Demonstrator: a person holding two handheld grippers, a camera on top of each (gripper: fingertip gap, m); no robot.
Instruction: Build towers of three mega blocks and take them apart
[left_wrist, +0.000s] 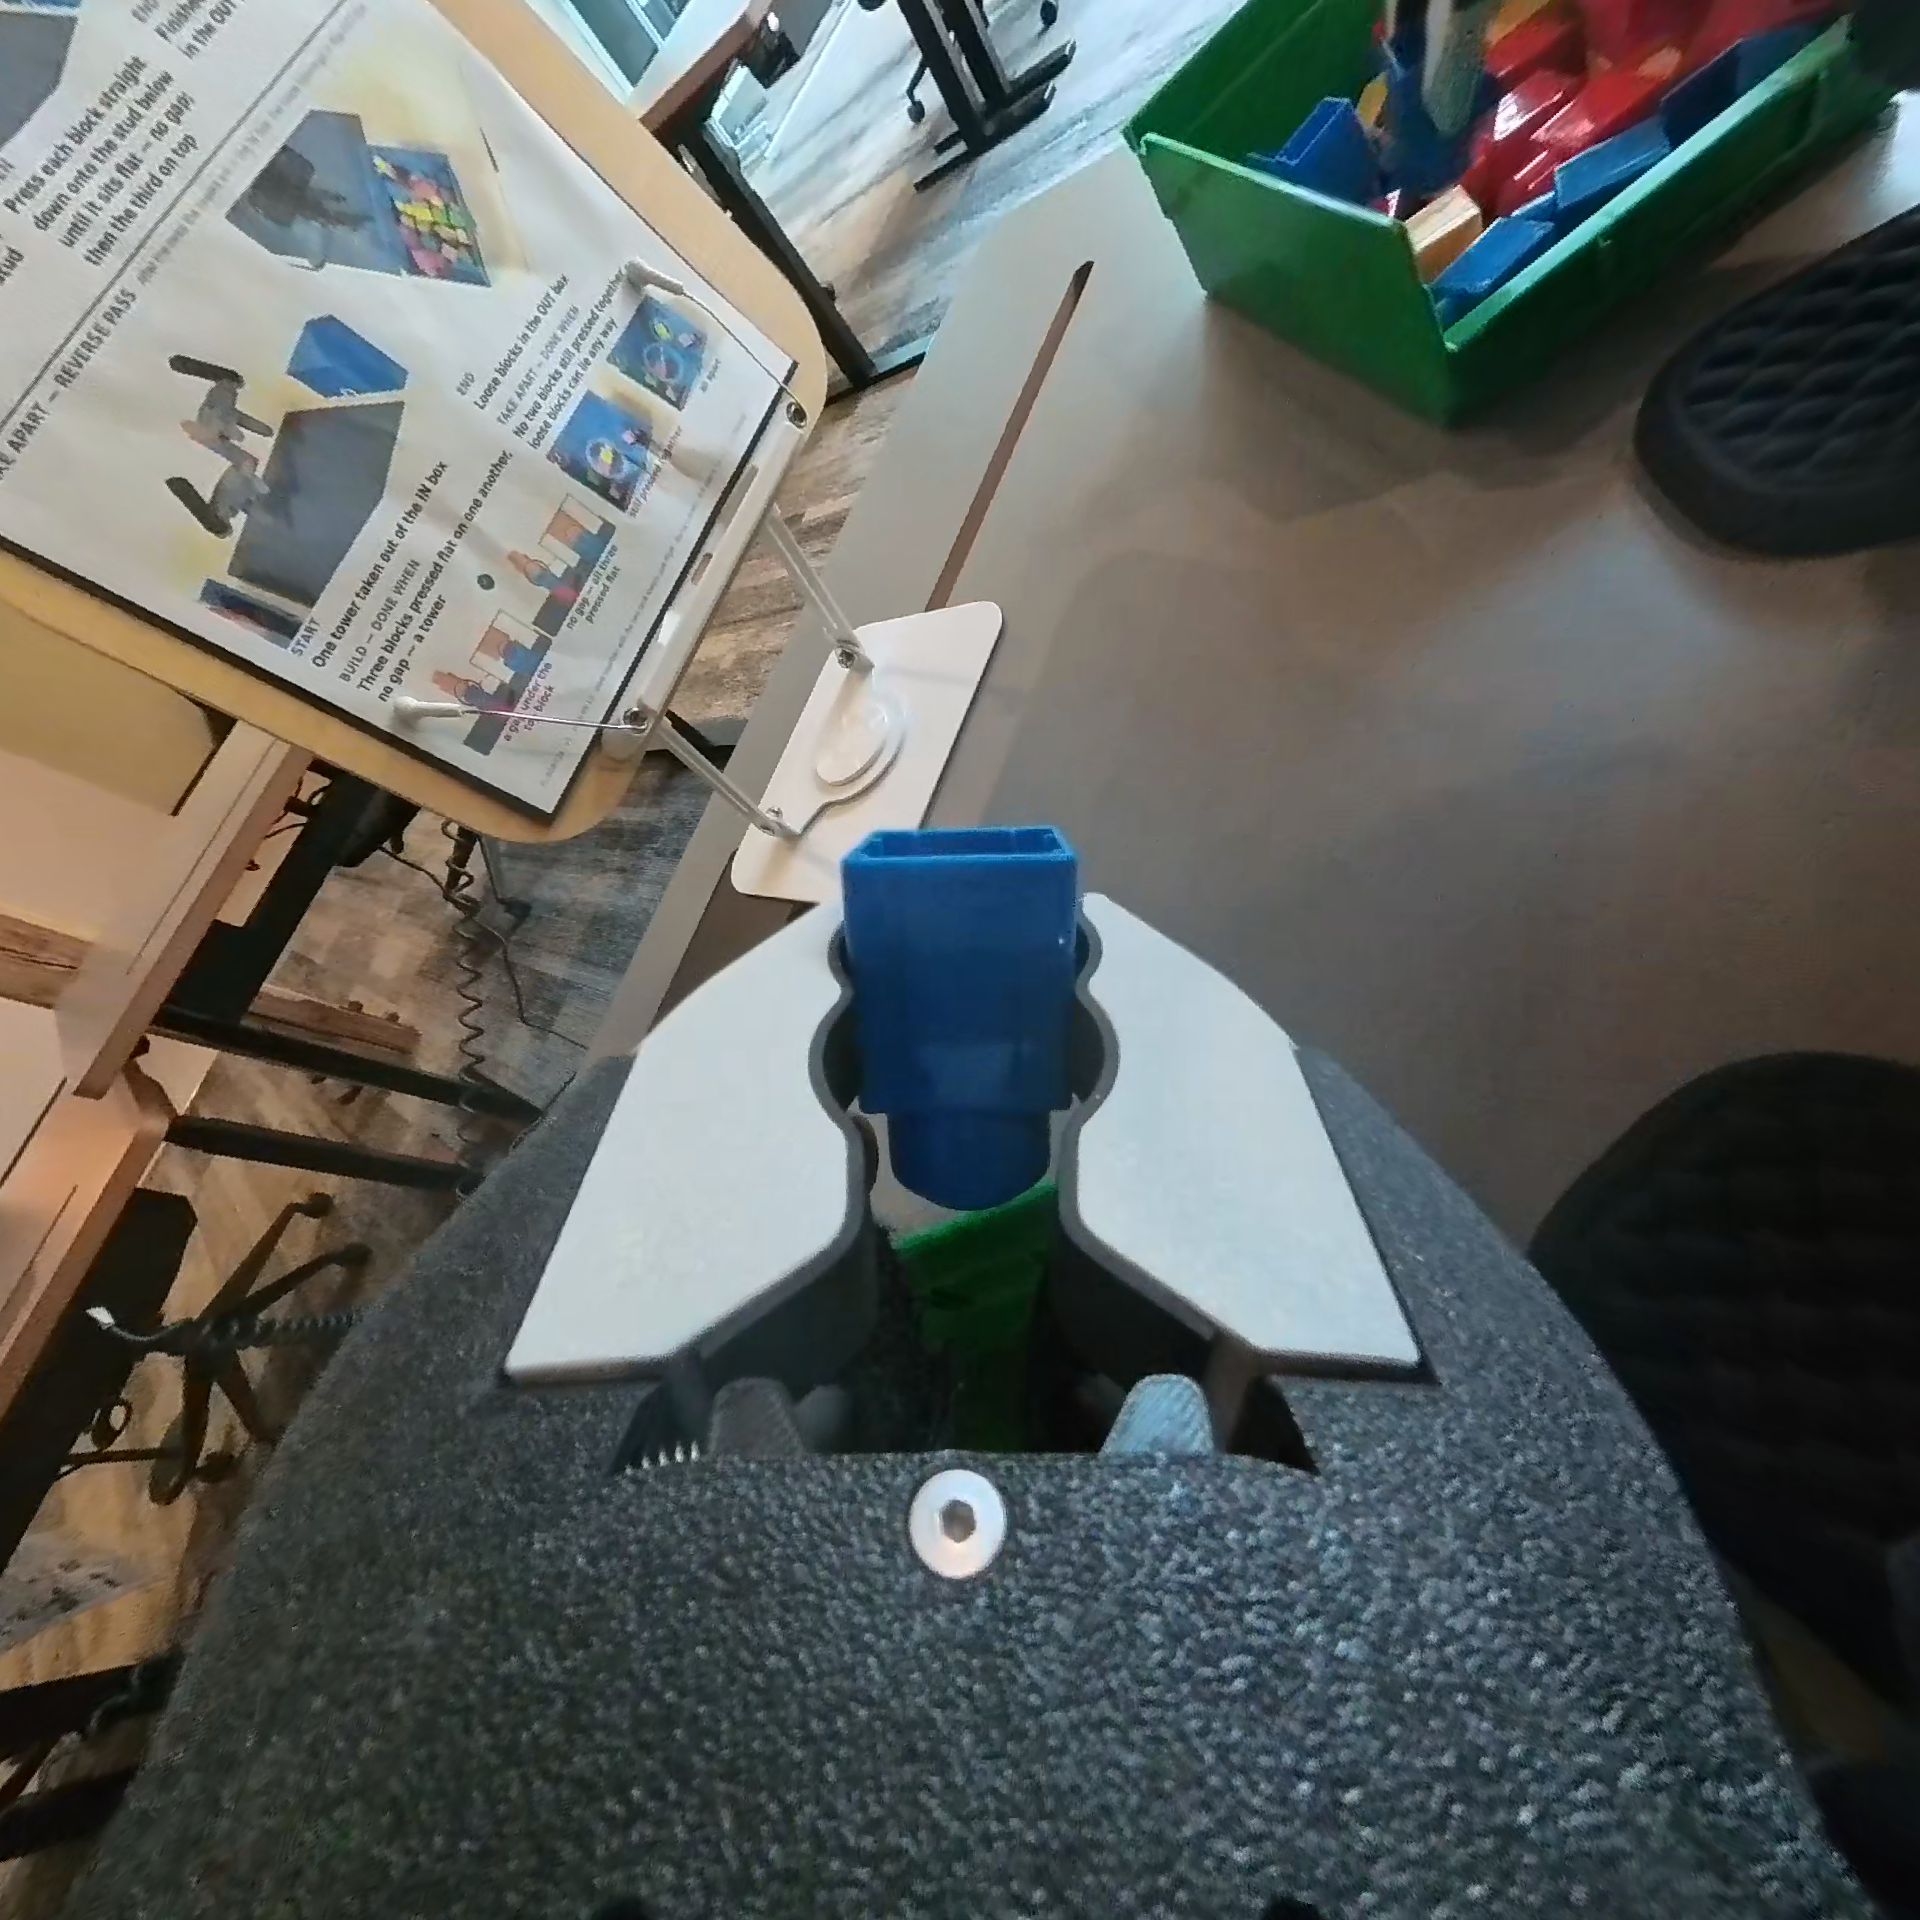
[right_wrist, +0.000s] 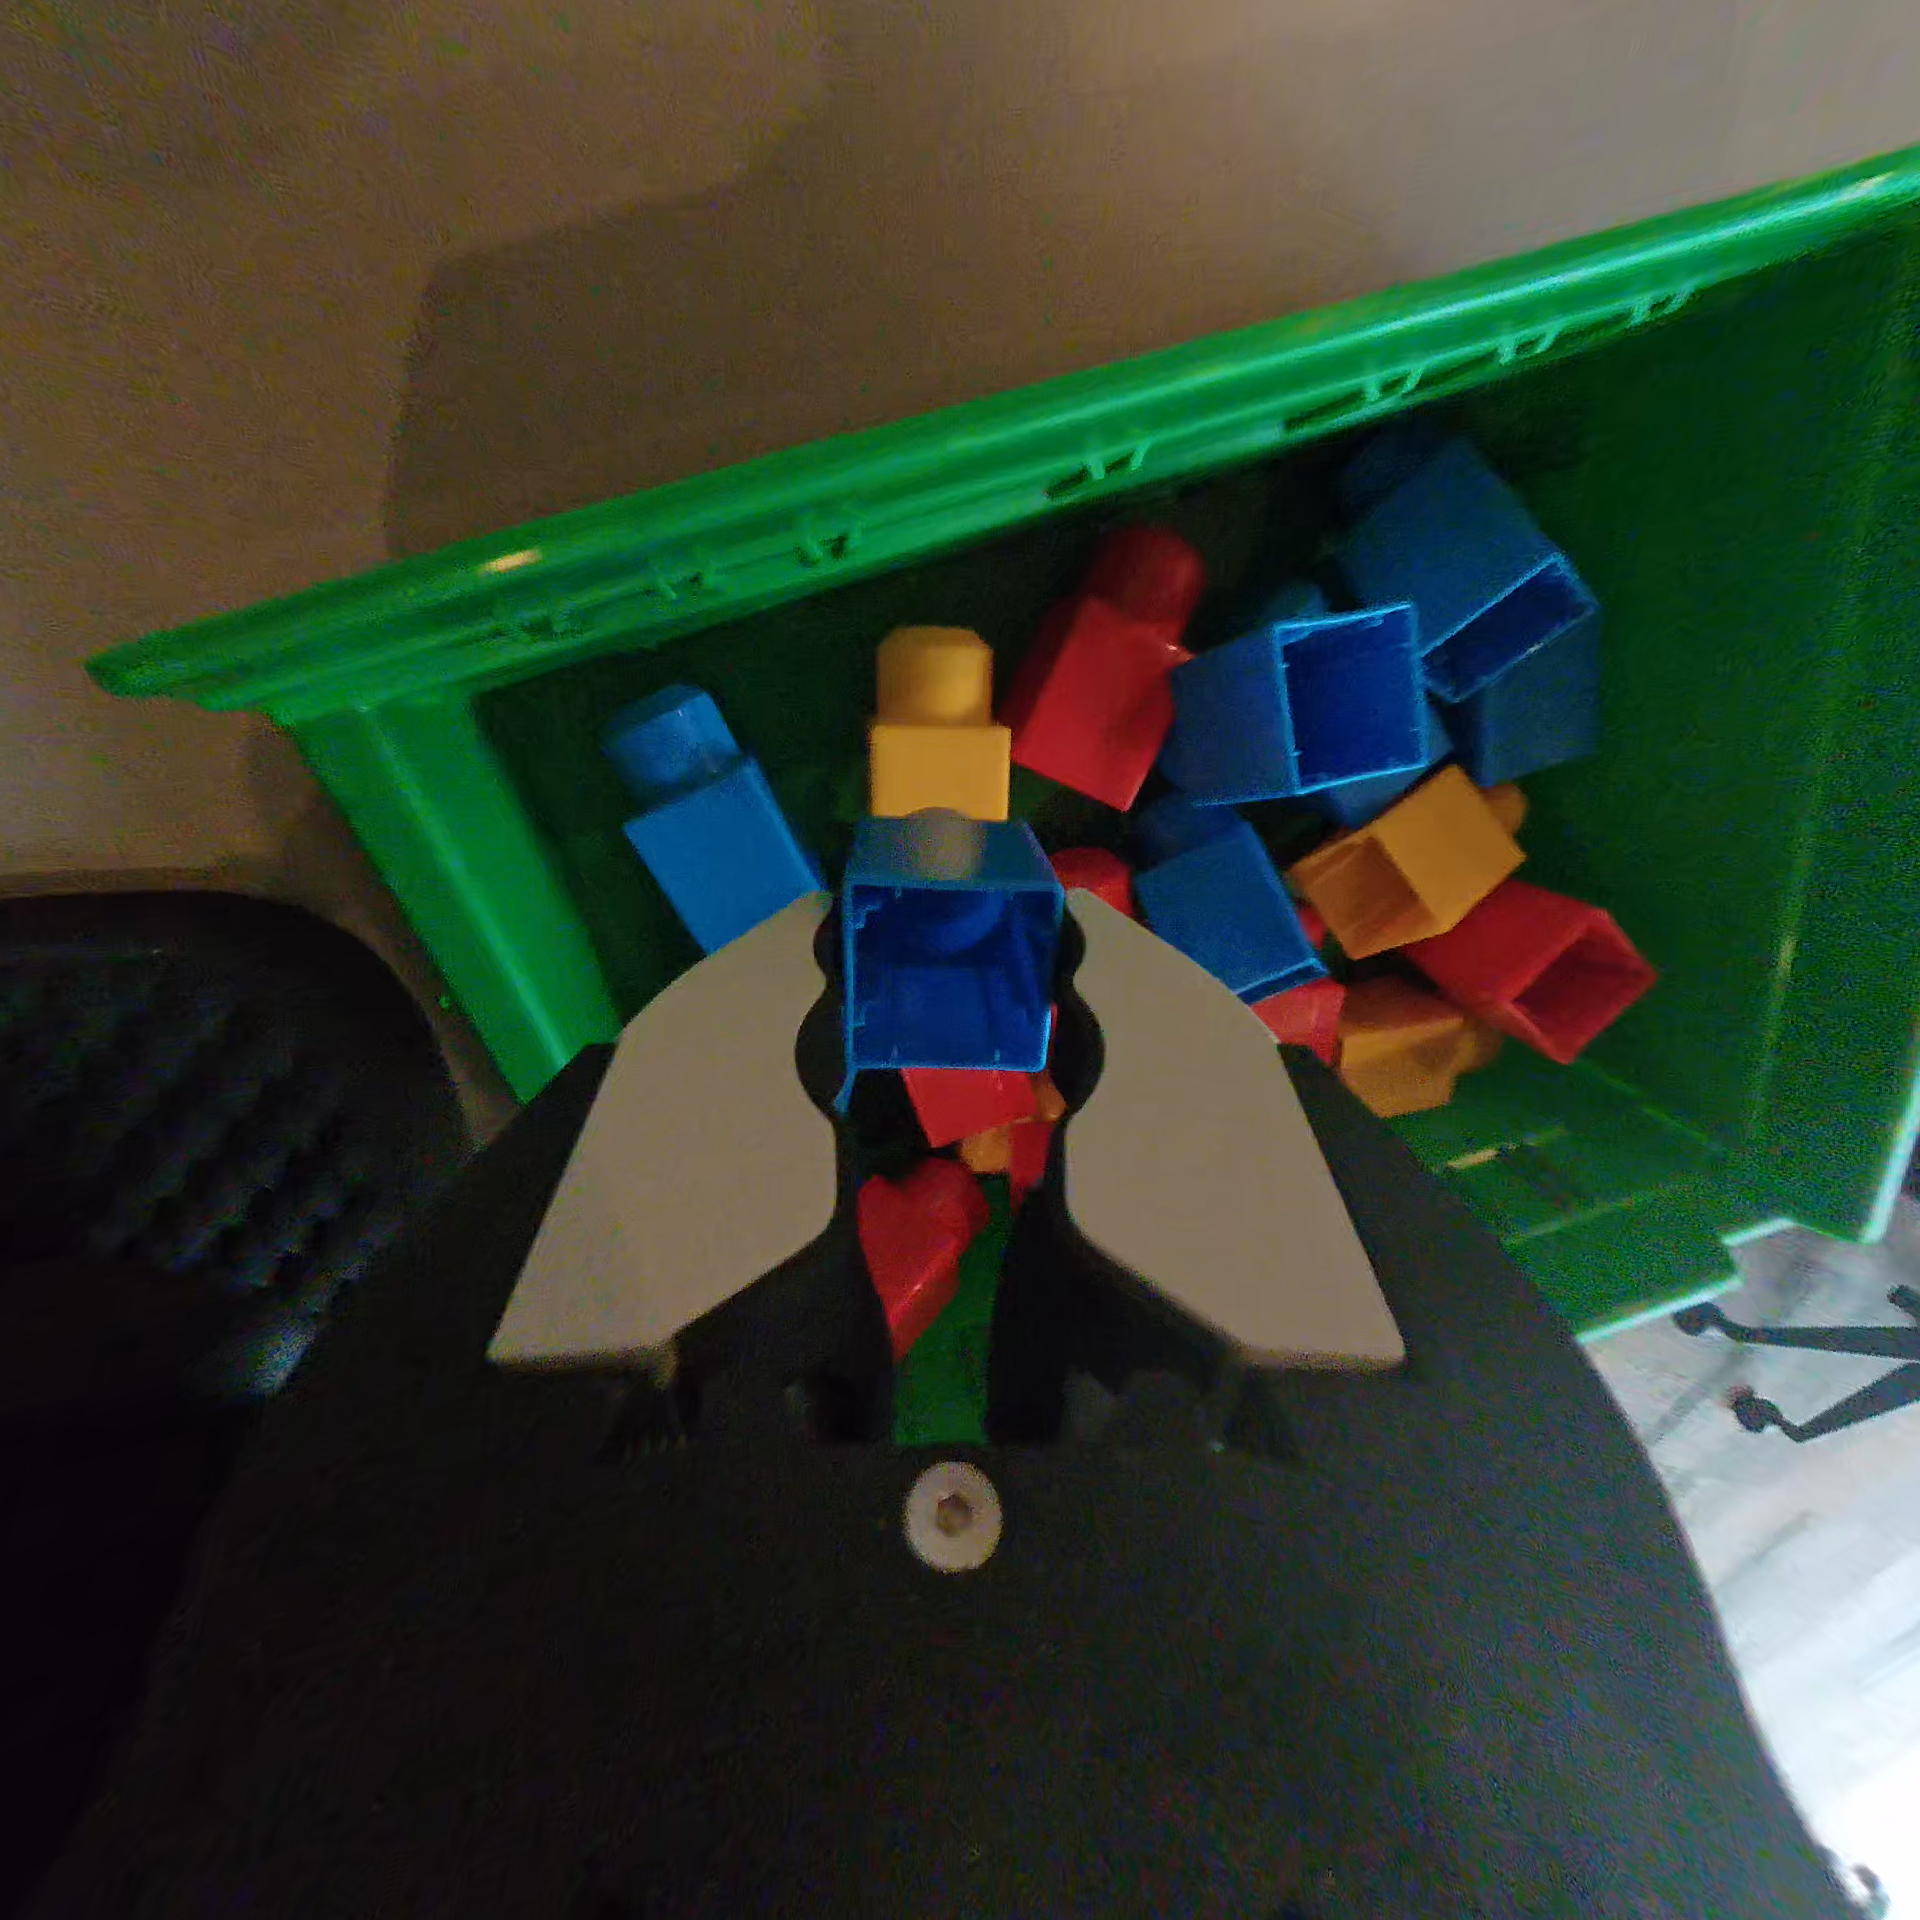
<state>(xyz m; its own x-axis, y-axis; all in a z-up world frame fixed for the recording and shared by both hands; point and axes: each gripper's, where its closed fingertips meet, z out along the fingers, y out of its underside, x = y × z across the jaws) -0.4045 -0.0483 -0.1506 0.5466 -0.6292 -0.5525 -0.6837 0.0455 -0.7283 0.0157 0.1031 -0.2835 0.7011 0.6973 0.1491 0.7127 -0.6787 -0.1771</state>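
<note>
Floor of patterned carpet and wood is showing at far left of the left wrist view, beyond the table (left_wrist: 1351, 779) edge, with desk legs and coiled cable crowding it. Instruction sheet (left_wrist: 343, 364) with printed text and small pictures is leaning on a white wire stand (left_wrist: 873, 717) near that edge; its wording is left untold here. Bare grey tabletop is lying open between the stand and the green bin (left_wrist: 1340, 281) at upper right, giving free room ahead of the fingers. Black mesh objects (left_wrist: 1797, 405) are sitting at the right margin, one just beside the bin. Left gripper (left_wrist: 961, 997) is clamping a blue block (left_wrist: 961, 977) between its grey fingers, open hollow pointing away, round stud pointing back toward the camera, held above the table and well apart from the bin. In the right wrist view, black mesh is filling the left edge, the bin's (right_wrist: 727, 582) rim is running diagonally, and the table is lying bare beyond it. Right gripper (right_wrist: 951, 987) is gripping a second blue block (right_wrist: 951, 977) by its side walls, hollow facing the camera, over loose red, yellow and blue blocks (right_wrist: 1351, 790) heaped inside the bin. No brand marks are legible on any block.
</note>
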